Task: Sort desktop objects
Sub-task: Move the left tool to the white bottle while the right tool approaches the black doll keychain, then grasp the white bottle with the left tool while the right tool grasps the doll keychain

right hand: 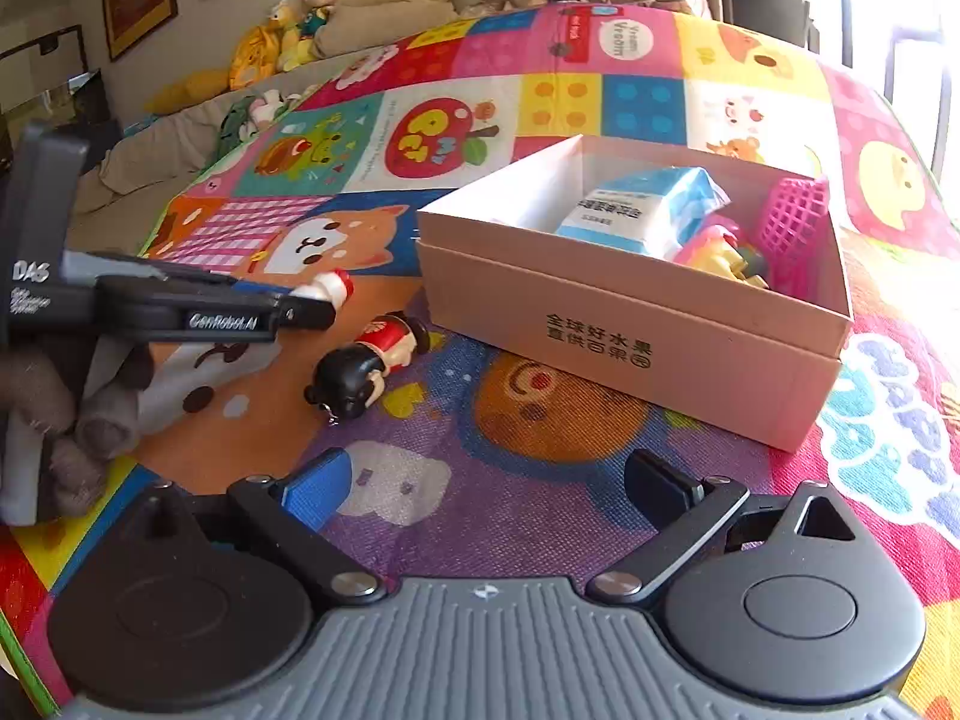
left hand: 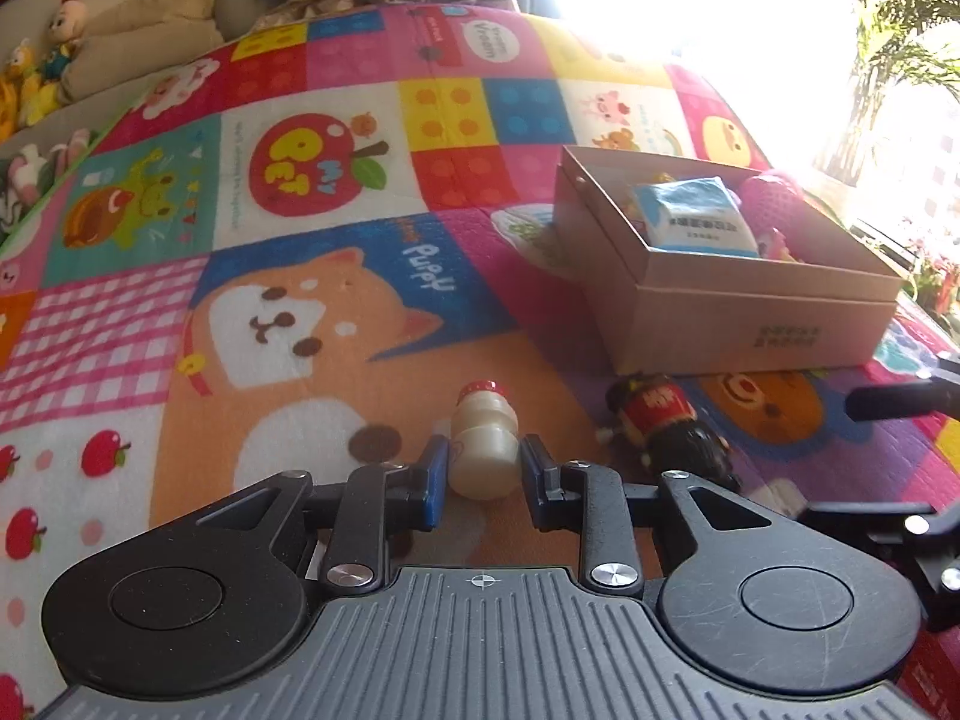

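Two loose items: a small bottle [left hand: 483, 441] with a red cap and a doll figurine [left hand: 666, 426] are lying on the patterned play mat [left hand: 300, 312], just short of the cardboard box [left hand: 756, 312]; both look like things waiting to be sorted.

Box contents: a blue-and-white carton [right hand: 645, 213], a pink mesh basket [right hand: 795, 222] and a small yellow-pink toy [right hand: 723, 252] are already sitting inside, so the box is probably serving as the collecting place.

Left gripper [left hand: 483, 471]: its jaws are standing narrow on either side of the bottle's lower body, the blue pad on one side and the black one on the other pressing against the pale plastic; this reads as a grip. The bottle is lying on its side with the cap pointing away, which is likely why the claw is coming in low and taking the wider body instead of the neck.

Left gripper seen from the right wrist: it [right hand: 312, 309] is reaching in from the side, with the bottle's red cap [right hand: 345, 285] poking out beyond its tips and a gloved hand [right hand: 66, 420] holding its handle.

Right gripper [right hand: 489, 489]: spread wide, holding nothing, hovering over the mat near the box's front wall, apart from the figurine; probably keeping clear while the other works.

Figurine: lying flat, dark head toward the cameras, just beside the bottle, untouched.

Step in hand: securing the bottle before lifting it toward the box.

Risk: a smooth, round bottle could be slipping or rolling between the pads.
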`<state>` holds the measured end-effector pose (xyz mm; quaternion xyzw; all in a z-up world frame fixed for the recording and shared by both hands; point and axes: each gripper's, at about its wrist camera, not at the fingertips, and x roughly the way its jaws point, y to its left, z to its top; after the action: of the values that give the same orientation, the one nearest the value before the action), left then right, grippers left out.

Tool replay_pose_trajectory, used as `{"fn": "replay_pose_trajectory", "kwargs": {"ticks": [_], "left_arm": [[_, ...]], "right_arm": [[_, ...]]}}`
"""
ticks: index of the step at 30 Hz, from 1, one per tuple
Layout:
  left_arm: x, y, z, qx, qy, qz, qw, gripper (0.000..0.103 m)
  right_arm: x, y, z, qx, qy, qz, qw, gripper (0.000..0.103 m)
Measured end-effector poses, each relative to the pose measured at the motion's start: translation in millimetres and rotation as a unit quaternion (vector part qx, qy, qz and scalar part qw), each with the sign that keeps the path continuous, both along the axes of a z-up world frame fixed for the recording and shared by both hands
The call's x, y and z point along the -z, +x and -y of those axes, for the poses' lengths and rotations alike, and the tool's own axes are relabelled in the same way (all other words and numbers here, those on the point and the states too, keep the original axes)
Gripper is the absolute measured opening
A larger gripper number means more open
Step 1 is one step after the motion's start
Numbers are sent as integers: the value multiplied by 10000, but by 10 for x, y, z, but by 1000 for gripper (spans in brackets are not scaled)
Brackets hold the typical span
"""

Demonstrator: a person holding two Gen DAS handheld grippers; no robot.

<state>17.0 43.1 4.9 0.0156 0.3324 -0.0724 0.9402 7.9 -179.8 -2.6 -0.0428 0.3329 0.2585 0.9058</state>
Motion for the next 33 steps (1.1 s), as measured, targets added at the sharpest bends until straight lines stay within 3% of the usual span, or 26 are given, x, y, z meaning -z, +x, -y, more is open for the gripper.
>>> {"fn": "replay_pose_trajectory", "kwargs": {"ticks": [3,7,9,11,12,16,19,21,24,27,31,33], "left_arm": [[-13,-250,-60,-36,-160,-96,9998,30],[7,-405,-131,-212,-28,-121,9997,45],[2,-414,-163,-335,39,-156,9993,53],[-1,-402,-177,-403,95,-182,9990,54],[-3,-397,-174,-419,119,-188,9989,57],[14,-346,-179,-549,233,-169,9981,72],[21,-297,-201,-648,284,-140,9974,75],[20,-270,-202,-768,471,-57,9959,75],[5,-242,-237,-1020,757,45,9919,73],[-56,-271,-303,-1081,519,-21,9928,73],[-105,-341,-250,-640,-131,-137,9978,76],[-69,-314,-142,-495,-51,-114,9987,76]], "right_arm": [[-68,6,-166,-350,-49,120,9993,87],[-152,86,-434,-686,85,122,9975,80],[-142,116,-580,-774,-52,201,9968,70],[-105,165,-675,-776,-240,106,9966,53],[-87,187,-687,-741,-313,24,9968,51],[-64,129,-536,-462,-657,188,9966,51],[-65,77,-311,17,-1002,467,9939,51],[-66,73,-134,295,-1013,420,9935,54],[-33,59,99,559,-757,144,9955,70],[36,15,202,666,-592,45,9960,77],[53,15,215,691,-520,16,9963,84],[55,23,204,659,-504,-1,9965,86]]}}
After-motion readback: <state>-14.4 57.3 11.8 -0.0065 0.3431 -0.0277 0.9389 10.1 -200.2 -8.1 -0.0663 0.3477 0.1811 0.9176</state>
